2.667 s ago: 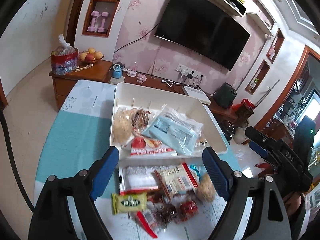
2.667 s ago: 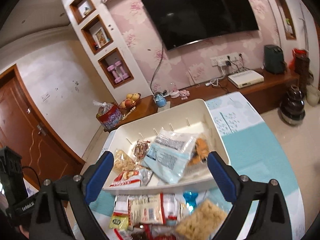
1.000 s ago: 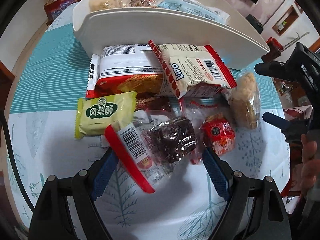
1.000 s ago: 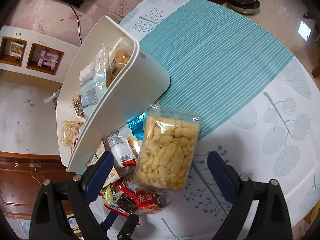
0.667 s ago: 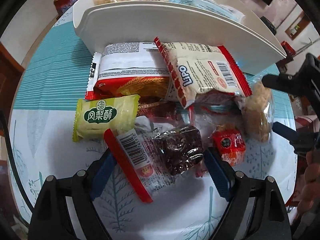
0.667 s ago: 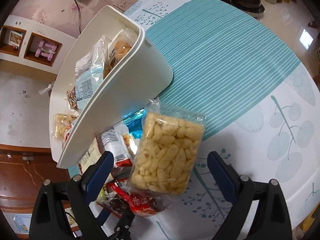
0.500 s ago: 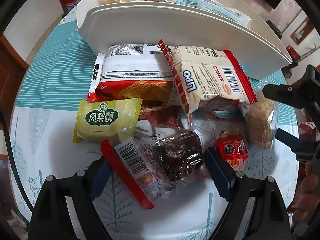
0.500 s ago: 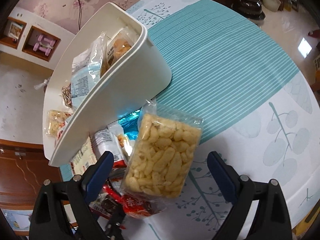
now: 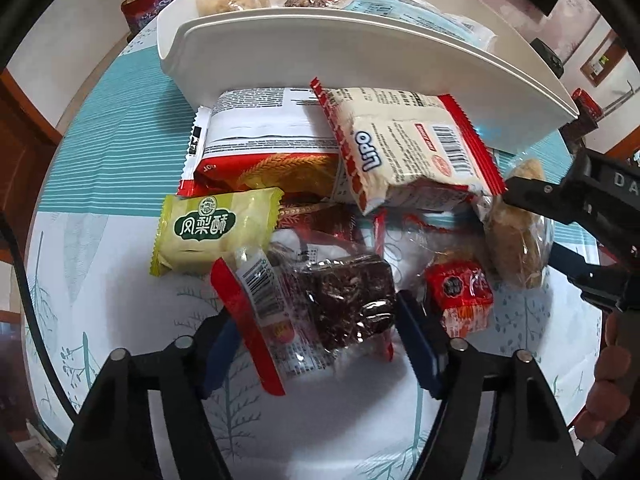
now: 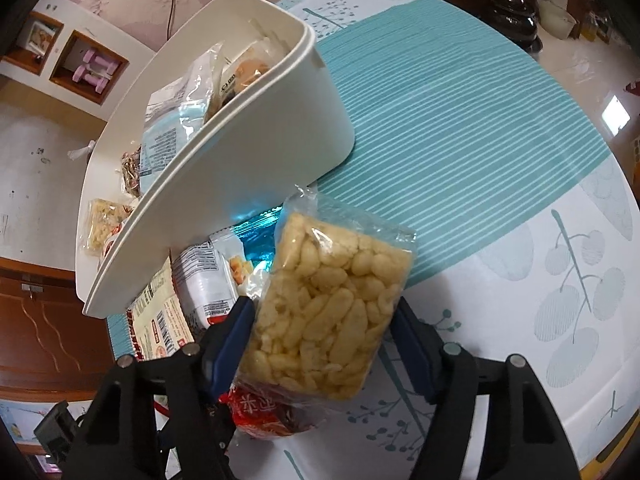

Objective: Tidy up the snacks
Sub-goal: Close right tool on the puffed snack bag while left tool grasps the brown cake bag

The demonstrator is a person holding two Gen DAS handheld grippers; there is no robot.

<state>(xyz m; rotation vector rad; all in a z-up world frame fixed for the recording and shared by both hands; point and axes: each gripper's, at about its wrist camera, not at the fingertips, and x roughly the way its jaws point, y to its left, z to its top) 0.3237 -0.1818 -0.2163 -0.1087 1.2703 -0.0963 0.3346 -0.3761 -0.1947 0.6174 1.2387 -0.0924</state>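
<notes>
Task partly done: loose snacks lie heaped on the table [image 9: 120,320] against the white bin's [image 9: 360,48] near wall; several packets already sit inside. Left gripper [image 9: 316,344], jaws just narrowed, clamps the dark brown cake packet [image 9: 344,300] at the heap's near edge. Right gripper [image 10: 324,340], likewise narrowed, clamps the puffed rice cracker bag [image 10: 332,304] nearer the bin's corner.

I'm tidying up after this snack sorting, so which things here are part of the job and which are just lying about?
Part of the job:
- white plastic bin
- clear pack of pale puffed rice sticks
- dark brown cake in clear wrap
- yellow-green pineapple cake packet
- cream and red Lipo packet

Lying about:
- pink dumbbells in a wall niche
- dark round pot on the floor
</notes>
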